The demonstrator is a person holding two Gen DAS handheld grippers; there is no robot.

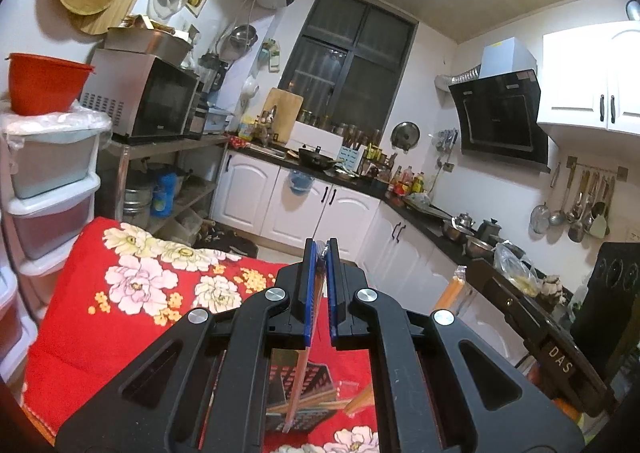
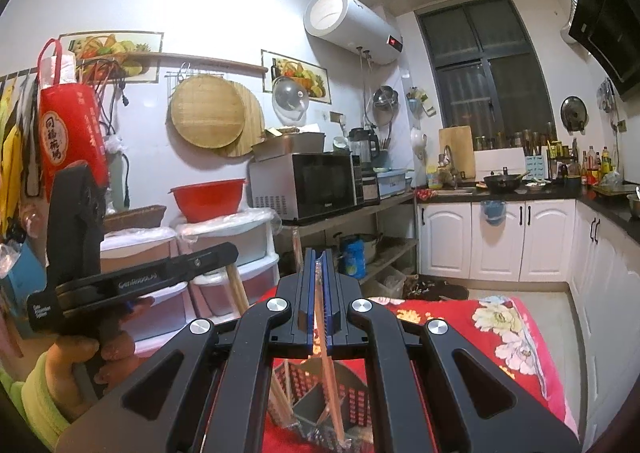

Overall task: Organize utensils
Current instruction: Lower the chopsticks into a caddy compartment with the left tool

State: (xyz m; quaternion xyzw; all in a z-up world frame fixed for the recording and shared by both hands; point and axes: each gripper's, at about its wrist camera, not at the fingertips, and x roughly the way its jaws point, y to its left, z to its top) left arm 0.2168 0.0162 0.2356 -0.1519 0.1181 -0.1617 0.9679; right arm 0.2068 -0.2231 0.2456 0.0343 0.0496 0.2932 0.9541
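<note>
The desk under its red floral cloth (image 1: 120,313) carries a dark perforated holder (image 2: 352,401). Left gripper (image 1: 319,253) fingers are clamped on wrapped chopsticks (image 1: 298,381) reaching down into the holder; right gripper (image 2: 319,259) fingers pinch another wrapped pair (image 2: 332,385) likewise

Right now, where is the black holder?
In both wrist views the holder stands on the red floral cloth, directly below both tools, with chopsticks inside it.
</note>
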